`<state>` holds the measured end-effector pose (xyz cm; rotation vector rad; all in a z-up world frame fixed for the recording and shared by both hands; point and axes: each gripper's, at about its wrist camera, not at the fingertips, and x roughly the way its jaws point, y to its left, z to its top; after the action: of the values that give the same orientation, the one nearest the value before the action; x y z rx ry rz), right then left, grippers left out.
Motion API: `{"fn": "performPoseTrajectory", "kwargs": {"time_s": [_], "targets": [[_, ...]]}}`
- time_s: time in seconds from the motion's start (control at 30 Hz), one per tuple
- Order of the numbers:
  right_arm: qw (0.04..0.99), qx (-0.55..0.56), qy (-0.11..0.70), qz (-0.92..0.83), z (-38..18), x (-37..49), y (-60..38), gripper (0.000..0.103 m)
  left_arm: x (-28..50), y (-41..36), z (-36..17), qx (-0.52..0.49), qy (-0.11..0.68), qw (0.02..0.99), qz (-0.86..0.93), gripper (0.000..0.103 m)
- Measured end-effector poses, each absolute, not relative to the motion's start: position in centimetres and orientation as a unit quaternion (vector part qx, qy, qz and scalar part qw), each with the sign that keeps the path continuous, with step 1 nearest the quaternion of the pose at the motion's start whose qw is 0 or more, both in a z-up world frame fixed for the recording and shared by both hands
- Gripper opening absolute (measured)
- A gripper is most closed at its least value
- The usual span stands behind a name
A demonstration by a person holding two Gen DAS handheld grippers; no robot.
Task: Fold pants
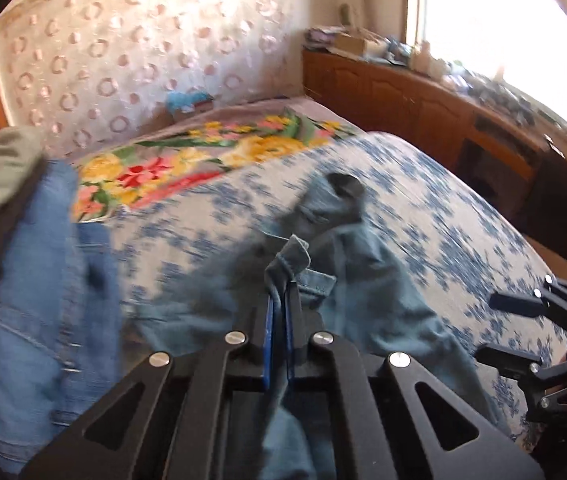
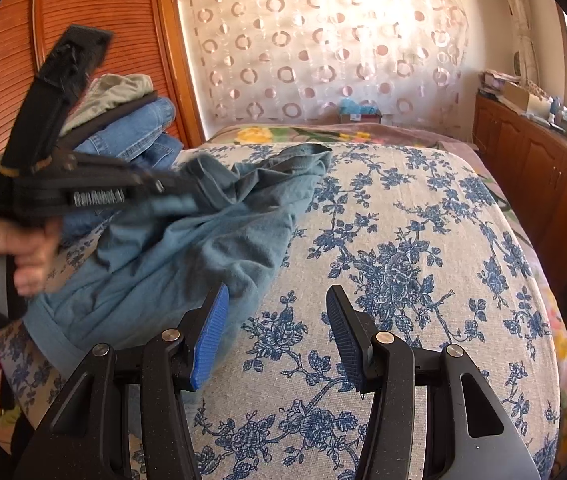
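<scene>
Your left gripper is clamped tight on a fold of the blue-grey pants, which lie crumpled on the blue-flowered bedspread. Your right gripper has its jaws apart over bare bedspread, with the pants at its ten o'clock. A stack of folded jeans sits at eleven o'clock.
</scene>
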<state>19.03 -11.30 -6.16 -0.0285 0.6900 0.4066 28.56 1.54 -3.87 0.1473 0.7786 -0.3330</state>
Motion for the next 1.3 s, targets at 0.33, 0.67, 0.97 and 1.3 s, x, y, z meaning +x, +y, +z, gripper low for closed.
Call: {"fn": "performPoseTrajectory", "kwargs": {"time_s": [0.33, 0.67, 0.97, 1.3], "targets": [[0.92, -0.013, 0.34, 0.195, -6.3, 19.3, -11.4, 0.052, 30.1, 7.0, -3.7, 0.066, 0.365, 0.926, -0.072, 0.004], [0.921, -0.013, 0.341, 0.189, -6.4, 19.4, -11.4, 0.052, 28.1, 6.9, -4.0, 0.038, 0.358, 0.927, -0.104, 0.04], [0.92, -0.02, 0.343, 0.19, -6.2, 19.6, -11.6, 0.052, 26.9, 5.9, -5.6, 0.039, 0.367, 0.921, -0.122, 0.065], [0.912, -0.057, 0.345, 0.213, -2.9, 23.4, -11.9, 0.052, 28.7, 5.1, -6.1, 0.043, 0.375, 0.916, -0.134, 0.047]]}}
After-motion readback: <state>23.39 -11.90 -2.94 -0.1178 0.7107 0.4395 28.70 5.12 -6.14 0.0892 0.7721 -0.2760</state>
